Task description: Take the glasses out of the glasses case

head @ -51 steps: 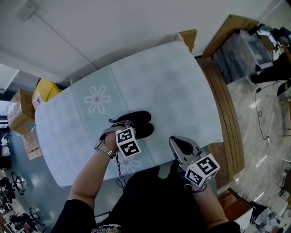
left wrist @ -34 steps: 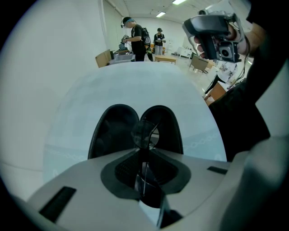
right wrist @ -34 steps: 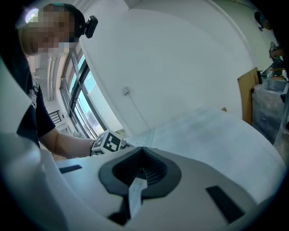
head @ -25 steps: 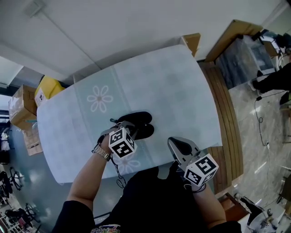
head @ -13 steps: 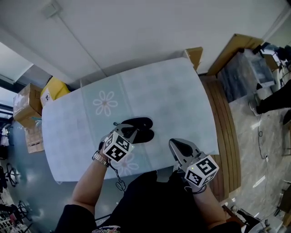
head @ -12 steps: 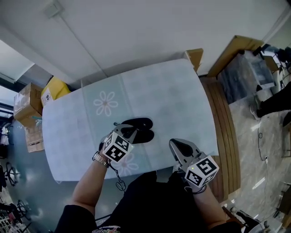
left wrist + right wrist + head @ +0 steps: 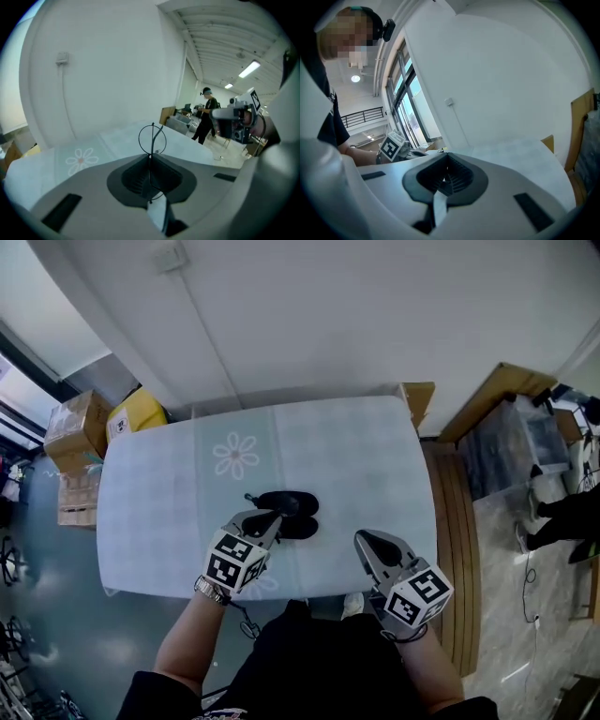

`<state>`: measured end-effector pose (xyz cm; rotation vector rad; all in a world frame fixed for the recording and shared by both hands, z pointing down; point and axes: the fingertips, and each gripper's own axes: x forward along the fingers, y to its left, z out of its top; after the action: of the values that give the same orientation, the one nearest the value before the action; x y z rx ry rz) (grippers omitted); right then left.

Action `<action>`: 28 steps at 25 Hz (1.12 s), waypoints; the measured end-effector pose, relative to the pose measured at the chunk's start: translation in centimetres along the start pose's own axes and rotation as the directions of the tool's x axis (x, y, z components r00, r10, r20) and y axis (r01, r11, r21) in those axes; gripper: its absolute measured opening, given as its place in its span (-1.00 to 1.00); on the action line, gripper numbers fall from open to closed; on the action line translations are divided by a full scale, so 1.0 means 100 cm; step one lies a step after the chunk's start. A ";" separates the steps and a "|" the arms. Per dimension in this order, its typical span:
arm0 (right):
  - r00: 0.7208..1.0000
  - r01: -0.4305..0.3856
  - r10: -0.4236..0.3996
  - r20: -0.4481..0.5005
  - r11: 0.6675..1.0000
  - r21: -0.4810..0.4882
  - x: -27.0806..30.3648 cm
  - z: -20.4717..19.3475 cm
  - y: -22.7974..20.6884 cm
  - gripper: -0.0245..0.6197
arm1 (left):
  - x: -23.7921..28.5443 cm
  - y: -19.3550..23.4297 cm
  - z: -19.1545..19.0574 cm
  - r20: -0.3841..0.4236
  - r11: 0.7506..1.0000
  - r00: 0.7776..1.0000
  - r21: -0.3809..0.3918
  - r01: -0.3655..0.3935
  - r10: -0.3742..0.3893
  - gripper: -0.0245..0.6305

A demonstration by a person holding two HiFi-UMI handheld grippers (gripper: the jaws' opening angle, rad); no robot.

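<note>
1. Left tongs [image 7: 263,519] are clenching the thin wire glasses [image 7: 152,138], holding them up just beside the black case [image 7: 292,516] on the desk [image 7: 361,460].
2. Right tongs [image 7: 446,180] are idling closed, empty.
3. Extraction is probably finishing, though the head view is poor. The next move is calling for a gentle set-down on bare desk.

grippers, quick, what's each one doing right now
Left gripper: shut on the glasses, pinching the thin wire frame.
Right gripper: shut, nothing between its jaws.
</note>
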<state>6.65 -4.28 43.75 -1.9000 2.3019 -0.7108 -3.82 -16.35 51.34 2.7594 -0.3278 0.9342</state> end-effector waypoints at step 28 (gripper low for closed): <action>0.904 -0.411 0.389 -0.178 0.904 -0.113 -0.051 -0.017 0.048 -0.85 | -0.105 -0.155 -0.028 0.219 0.907 0.928 -0.366 -0.208 0.301 -0.78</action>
<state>2.84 1.70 42.17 -1.3775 2.7883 -0.6646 -9.26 0.64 45.06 2.5546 -0.8336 0.4842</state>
